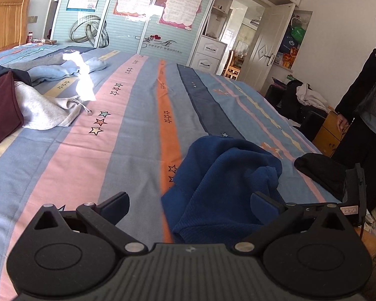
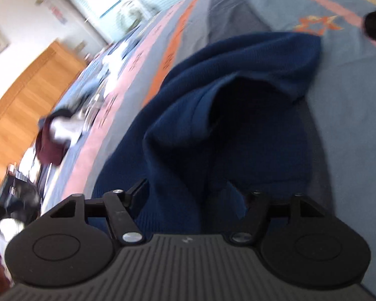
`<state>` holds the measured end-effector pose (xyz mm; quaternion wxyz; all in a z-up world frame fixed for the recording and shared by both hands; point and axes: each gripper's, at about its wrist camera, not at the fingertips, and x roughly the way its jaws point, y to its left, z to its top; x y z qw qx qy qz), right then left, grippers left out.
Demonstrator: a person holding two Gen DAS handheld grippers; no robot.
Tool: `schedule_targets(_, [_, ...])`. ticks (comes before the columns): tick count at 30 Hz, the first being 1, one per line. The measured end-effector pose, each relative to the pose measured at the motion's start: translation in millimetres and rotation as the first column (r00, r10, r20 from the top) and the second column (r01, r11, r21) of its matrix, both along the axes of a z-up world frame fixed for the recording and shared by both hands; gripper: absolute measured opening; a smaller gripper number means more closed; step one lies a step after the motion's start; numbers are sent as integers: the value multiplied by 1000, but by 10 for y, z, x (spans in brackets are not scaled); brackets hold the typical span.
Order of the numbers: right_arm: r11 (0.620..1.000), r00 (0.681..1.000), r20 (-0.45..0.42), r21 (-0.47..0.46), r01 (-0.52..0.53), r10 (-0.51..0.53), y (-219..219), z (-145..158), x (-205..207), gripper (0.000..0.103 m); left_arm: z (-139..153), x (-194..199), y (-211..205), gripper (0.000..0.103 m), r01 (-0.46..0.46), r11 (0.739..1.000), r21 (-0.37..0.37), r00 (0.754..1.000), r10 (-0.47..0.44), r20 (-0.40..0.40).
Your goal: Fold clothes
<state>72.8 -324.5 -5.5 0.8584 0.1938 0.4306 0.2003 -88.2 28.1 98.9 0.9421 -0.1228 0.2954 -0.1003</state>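
Presently crumpled at lower centre frame on striped bedspread (image 1: 127, 150): blue sweater (image 1: 225, 175); left gripper (image 1: 190, 208) wide, empty; right gripper (image 2: 190, 195) wide astride cloth; likely next: flattening.

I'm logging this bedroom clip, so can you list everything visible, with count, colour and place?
Blue sweater: one, dark blue, crumpled on bed, near
Black garment: one, black, right bed edge
Clothes pile: several, maroon, grey, light blue, far left of bed
Bedspread: one, striped blue, pink, orange
Headboard: one, wooden, far left
Wardrobe: one, pale blue, posters on doors
Bystander: one, dark clothing, right
Left gripper: black, fingers open over bed
Right gripper: black, fingers open, sweater between
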Motion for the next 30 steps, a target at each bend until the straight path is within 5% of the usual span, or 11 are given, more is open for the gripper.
schedule_targets(3, [1000,1000,-5,12,-23,23,109,-23,-43,21,-15,-18,-39,102,14,1000,22,1000,-14,0])
schedule_targets(5, [997,1000,-14,71,-8,9,110,-1,-69,10,-18,-41,-53,102,28,999,26,1000,-28,10])
schedule_targets(11, [962,998,-45,270,48,-38,112,306,-109,7,-56,-74,62,102,36,999,-6,999,-36,22])
schedule_targets(19, [888,996,70,452,-85,60,858,1302,427,7,-101,-152,500,102,-23,996,-88,999,27,41])
schedule_targets(23, [884,987,146,450,-128,68,1682,1655,1051,9,-70,-166,823,102,-104,986,-131,993,110,41])
schedule_targets(25, [897,962,207,366,-247,180,2255,1677,1352,27,-51,-155,974,102,-147,980,-137,988,153,34])
schedule_targets(30, [929,967,193,299,-219,166,1954,1373,1124,31,-76,-119,1171,102,-207,971,-121,977,212,29])
